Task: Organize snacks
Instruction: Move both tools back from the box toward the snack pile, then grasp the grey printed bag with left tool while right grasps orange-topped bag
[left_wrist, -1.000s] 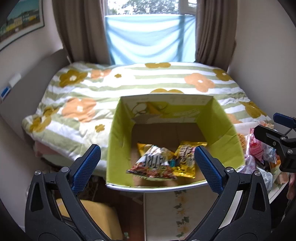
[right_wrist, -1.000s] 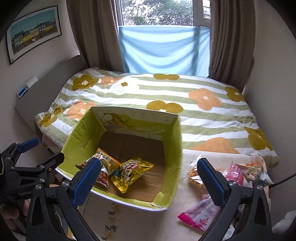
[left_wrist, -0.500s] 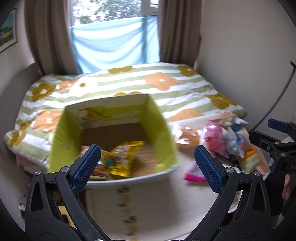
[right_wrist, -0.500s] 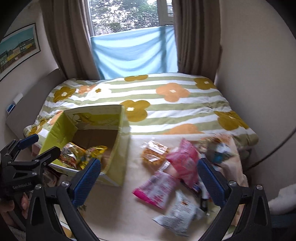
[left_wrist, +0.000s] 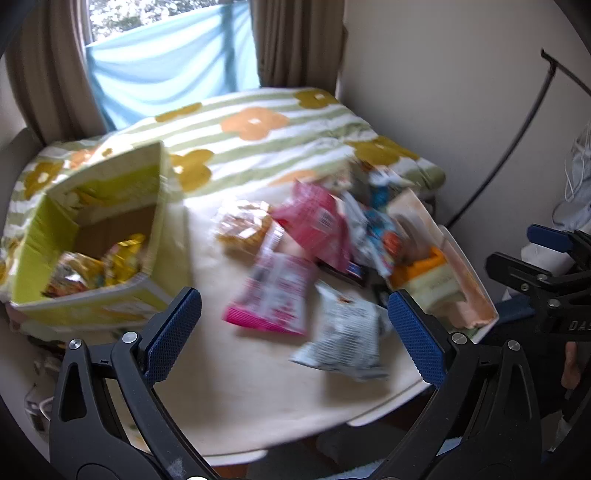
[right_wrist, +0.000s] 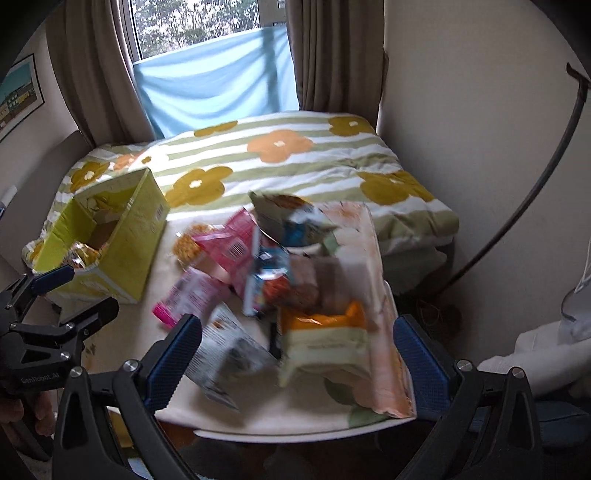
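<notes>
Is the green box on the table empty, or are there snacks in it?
Not empty: the green box holds shiny snack packets on its floor.

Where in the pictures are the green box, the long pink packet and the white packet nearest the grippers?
green box (left_wrist: 35, 254): left wrist view, on its inner left wall.
long pink packet (left_wrist: 275, 293): left wrist view, on the middle of its face.
white packet (left_wrist: 345, 330): left wrist view, on its printed front.

Both claws swing right, away from the green box (left_wrist: 92, 236), which now sits at the left edge of each view. The snack pile (right_wrist: 266, 258) on the tabletop (left_wrist: 229, 376) fills the middle instead
</notes>
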